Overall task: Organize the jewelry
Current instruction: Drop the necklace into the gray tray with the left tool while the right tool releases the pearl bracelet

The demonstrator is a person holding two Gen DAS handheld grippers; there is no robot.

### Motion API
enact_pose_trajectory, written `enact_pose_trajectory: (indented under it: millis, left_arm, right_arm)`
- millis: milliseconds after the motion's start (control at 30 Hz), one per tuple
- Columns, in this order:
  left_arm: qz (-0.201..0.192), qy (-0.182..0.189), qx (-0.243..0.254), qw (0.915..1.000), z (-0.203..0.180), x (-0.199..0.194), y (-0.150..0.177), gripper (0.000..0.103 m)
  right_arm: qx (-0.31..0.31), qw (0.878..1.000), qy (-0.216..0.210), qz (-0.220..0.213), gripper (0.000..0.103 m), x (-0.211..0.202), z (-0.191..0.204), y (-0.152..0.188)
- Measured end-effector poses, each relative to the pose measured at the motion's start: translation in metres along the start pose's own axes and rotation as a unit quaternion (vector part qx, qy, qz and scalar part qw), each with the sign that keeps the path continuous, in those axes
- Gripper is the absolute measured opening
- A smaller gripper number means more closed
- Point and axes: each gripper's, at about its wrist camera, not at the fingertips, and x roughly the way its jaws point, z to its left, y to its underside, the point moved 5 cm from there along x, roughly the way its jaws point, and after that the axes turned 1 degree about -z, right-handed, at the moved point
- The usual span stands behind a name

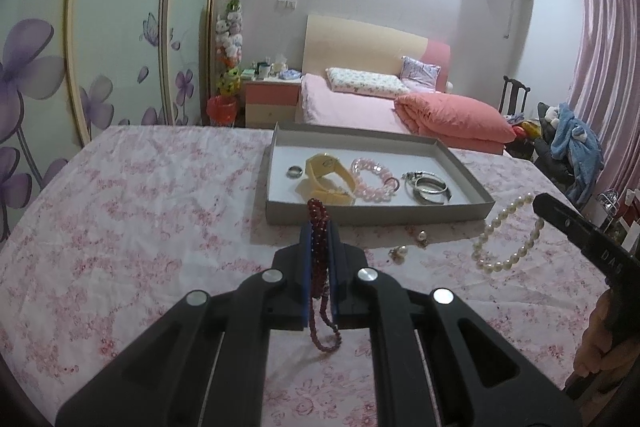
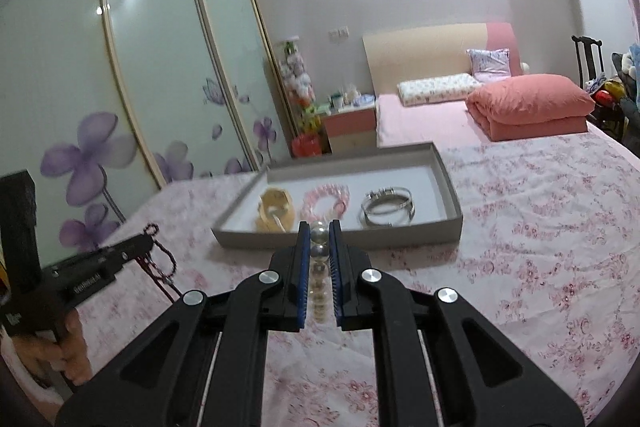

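A grey tray (image 1: 376,213) sits on the floral cloth; it also shows in the right wrist view (image 2: 336,239). It holds a ring (image 1: 295,171), a yellow watch (image 1: 326,179), a pink bead bracelet (image 1: 372,179) and silver bangles (image 1: 428,185). My left gripper (image 1: 319,227) is shut on a dark red bead bracelet (image 1: 320,267), just short of the tray's near wall. My right gripper (image 2: 319,227) is shut on a pearl bracelet (image 2: 319,267), which hangs from it in the left wrist view (image 1: 506,235).
Two pearl earrings (image 1: 408,247) lie on the cloth before the tray. The cloth-covered table (image 1: 140,207) spreads around. Behind it stand a pink bed (image 1: 360,103), a nightstand (image 1: 272,101) and a floral wardrobe (image 1: 100,67).
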Motion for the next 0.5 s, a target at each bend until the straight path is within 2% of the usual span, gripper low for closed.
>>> enact_pose_trajectory:
  millis: [500]
  left_arm:
    - [-0.068, -0.009, 0.019, 0.9975, -0.011, -0.031, -0.016, 0.008]
  right_arm:
    - [-0.019, 0.996, 0.012, -0.082, 0.01, -0.031, 0.011, -0.016]
